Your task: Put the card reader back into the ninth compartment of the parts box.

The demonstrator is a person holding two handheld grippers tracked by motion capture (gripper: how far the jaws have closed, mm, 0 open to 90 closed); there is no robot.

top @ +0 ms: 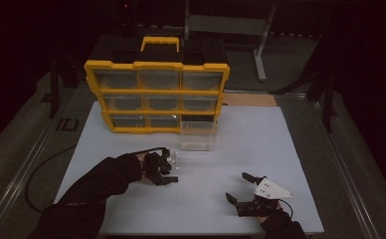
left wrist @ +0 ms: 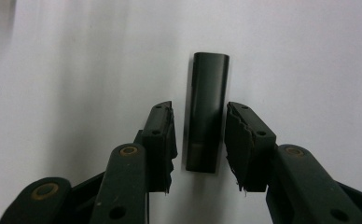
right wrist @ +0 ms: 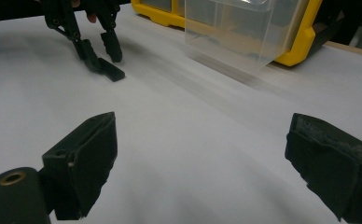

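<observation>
Looking down from the high view, the left tool (top: pixel 165 168) sits low over the white worktop (top: pixel 241 149), just in front of a clear drawer (top: pixel 197 135) pulled out of a yellow organiser (top: pixel 156 94). The right tool (top: pixel 241 191) rests near the front edge, well apart from the left one, its jaws spread with nothing between them.

Along the left gripper view, a short black tube (left wrist: pixel 207 112) lies flat on the worktop between the two pads (left wrist: pixel 163 140). A thin gap shows on each side of it, so the pads bracket the tube without pressing on it.

Across the right gripper view, the wide-apart jaws frame bare worktop. Farther off, the left tool (right wrist: pixel 102 56) stands over the black tube (right wrist: pixel 110 71), with the clear drawer (right wrist: pixel 237 32) off to the right against the yellow organiser (right wrist: pixel 300 46).
</observation>
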